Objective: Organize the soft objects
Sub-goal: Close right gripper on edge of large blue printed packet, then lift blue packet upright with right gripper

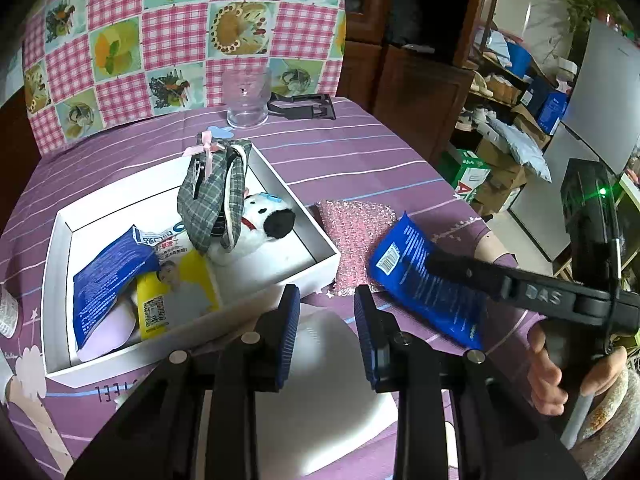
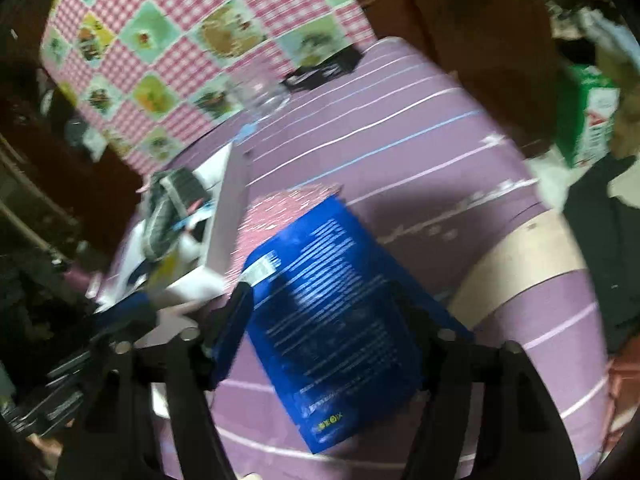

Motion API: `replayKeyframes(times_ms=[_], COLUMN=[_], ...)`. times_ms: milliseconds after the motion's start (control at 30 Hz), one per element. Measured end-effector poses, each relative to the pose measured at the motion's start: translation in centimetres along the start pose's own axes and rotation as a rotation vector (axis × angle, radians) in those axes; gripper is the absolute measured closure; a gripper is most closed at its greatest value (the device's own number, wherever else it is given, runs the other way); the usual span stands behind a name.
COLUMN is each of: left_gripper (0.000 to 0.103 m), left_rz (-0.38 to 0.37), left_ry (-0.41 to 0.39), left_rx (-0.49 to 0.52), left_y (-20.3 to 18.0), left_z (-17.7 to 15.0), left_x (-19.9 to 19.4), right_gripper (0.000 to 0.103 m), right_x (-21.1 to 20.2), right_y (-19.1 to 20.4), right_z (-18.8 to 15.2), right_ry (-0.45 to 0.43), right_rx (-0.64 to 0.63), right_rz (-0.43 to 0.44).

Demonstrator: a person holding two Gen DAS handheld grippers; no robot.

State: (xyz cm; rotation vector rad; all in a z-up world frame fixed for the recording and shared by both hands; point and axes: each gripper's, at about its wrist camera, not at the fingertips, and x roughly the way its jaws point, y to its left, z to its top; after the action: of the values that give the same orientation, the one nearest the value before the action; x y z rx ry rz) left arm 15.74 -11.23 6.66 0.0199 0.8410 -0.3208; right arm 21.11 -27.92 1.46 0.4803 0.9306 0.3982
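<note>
The step in hand looks like collecting the next soft item for the shallow white cardboard box (image 1: 324, 254), which sits on the purple striped desk (image 1: 360, 152) toward its left edge and already holds a grey plaid fabric pouch (image 1: 212, 200), a white-and-black plush toy (image 1: 268, 224) and several soft packets. The flat blue plastic packet (image 2: 332, 308) lies on the desk just right of the box, partly over a pink sequinned pad (image 1: 352, 232). The right hand-held gripper (image 2: 324, 312) has its jaws apart on either side of the packet, not clamped. The left hand-held gripper (image 1: 326, 332) hovers near the box's front wall, jaws apart and empty. Next, I judge, the right jaws must close on the packet and carry it over the box wall.
</note>
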Motion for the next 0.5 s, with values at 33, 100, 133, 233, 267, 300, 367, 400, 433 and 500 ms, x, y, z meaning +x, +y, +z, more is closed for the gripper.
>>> replayKeyframes(times_ms=[33,100,133,233,267,300,367,400,433,500], left_gripper=[0.076,0.076,0.076,0.076,0.076,0.076,0.076,0.076,0.076,0.076], left_rz=[0.001,0.007,0.009,0.009,0.009,0.011,0.011,0.010,0.009,0.011], left_ry=[0.000,0.001,0.001,0.002,0.003,0.002,0.002,0.003,0.004,0.003], left_rx=[0.001,0.007,0.009,0.013,0.014,0.015,0.013,0.012,0.011,0.010], left_y=[0.0,0.0,0.0,0.1,0.2,0.2,0.3,0.4,0.4,0.5], left_z=[0.0,0.0,0.1,0.1,0.1,0.1,0.2,0.2,0.2,0.2], left_x=[0.0,0.0,0.0,0.0,-0.1,-0.1,-0.1,-0.1,-0.1,-0.1], right_gripper=[0.029,0.025,0.023,0.016,0.012,0.011,0.002,0.001,0.000,0.000], right_x=[0.1,0.3,0.4,1.0,1.5,1.9,3.0,3.5,3.7,3.6], right_y=[0.2,0.7,1.1,3.0,3.7,4.5,5.9,6.4,6.8,6.6], right_z=[-0.1,-0.4,-0.6,-1.6,-2.0,-2.5,-3.6,-4.0,-4.3,-4.4], right_ry=[0.000,0.004,0.003,0.007,0.008,0.011,0.036,0.054,0.057,0.063], right_rx=[-0.010,-0.039,-0.064,-0.192,-0.250,-0.307,-0.426,-0.469,-0.493,-0.489], right_rz=[-0.002,-0.032,-0.053,-0.142,-0.180,-0.217,-0.294,-0.328,-0.344,-0.329])
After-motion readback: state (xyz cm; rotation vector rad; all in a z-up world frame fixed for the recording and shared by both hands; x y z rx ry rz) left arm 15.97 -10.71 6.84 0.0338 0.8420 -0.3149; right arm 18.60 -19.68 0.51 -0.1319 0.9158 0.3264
